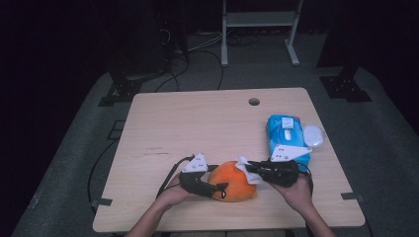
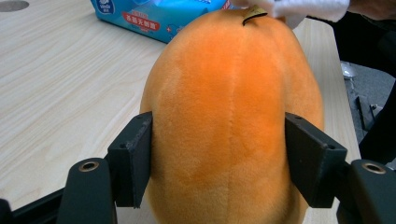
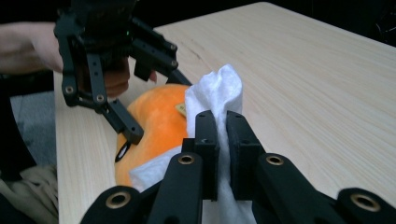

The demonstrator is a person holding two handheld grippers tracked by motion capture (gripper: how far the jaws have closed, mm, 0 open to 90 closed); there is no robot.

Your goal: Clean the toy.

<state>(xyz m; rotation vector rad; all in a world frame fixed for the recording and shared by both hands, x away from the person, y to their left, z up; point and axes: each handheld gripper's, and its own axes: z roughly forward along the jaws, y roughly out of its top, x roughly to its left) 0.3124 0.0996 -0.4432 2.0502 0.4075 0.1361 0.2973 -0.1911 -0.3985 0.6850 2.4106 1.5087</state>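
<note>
Wiping step: left gripper (image 1: pixel 213 187) brackets the plush (image 2: pixel 231 121), right gripper (image 3: pixel 223 122) pinches a wipe (image 3: pixel 219 88) atop it; next, rub across.

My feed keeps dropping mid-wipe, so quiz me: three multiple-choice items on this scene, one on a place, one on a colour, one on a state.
1. Where is the blue wipes pack?
A. left of the toy
B. beyond the right hand
C. on the floor

2. What colour is the plush toy?
A. green
B. orange
C. purple

3. What is the right gripper doing?
A. open and bare
B. shut on a white wipe
C. shut on the pack

Answers:
1 B, the high view shows it farther up the table.
2 B, orange in every view.
3 B, its jaws pinch the wipe.
</note>
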